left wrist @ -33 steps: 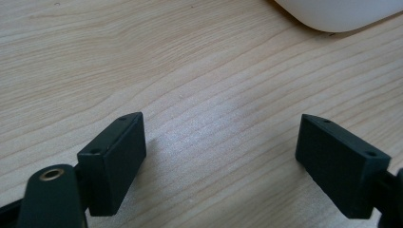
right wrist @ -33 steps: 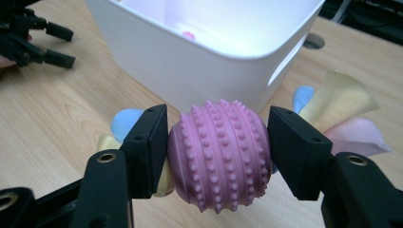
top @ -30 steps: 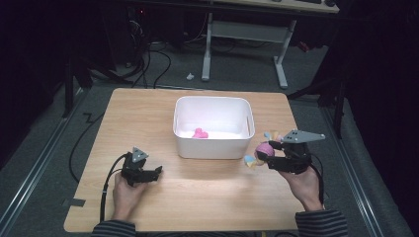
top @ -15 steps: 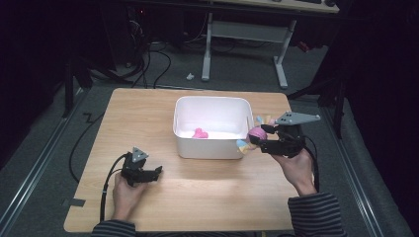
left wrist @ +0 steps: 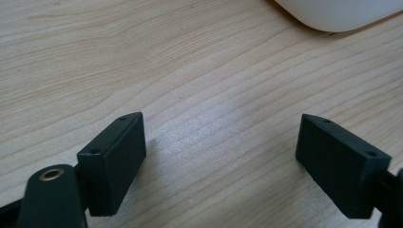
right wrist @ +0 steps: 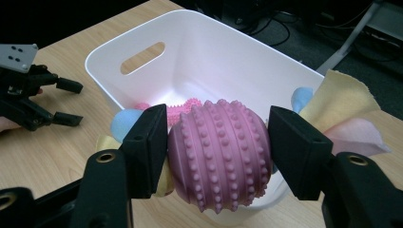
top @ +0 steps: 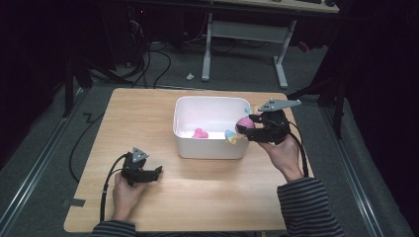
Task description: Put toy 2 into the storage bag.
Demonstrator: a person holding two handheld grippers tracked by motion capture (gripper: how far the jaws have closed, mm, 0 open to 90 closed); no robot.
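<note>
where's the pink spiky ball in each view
High view: the pink spiky ball sits right of centre, in the right gripper at the white bin's right rim.
Left gripper view: not in it; bare wooden table and a bin corner.
Right gripper view: centre, clamped between the two black jaws.
Shared landmark: the white bin.

I see a light wooden table [top: 207, 197] carrying a white plastic bin [top: 210, 146] near its far middle, standing on grey floor [top: 44, 148].
</note>
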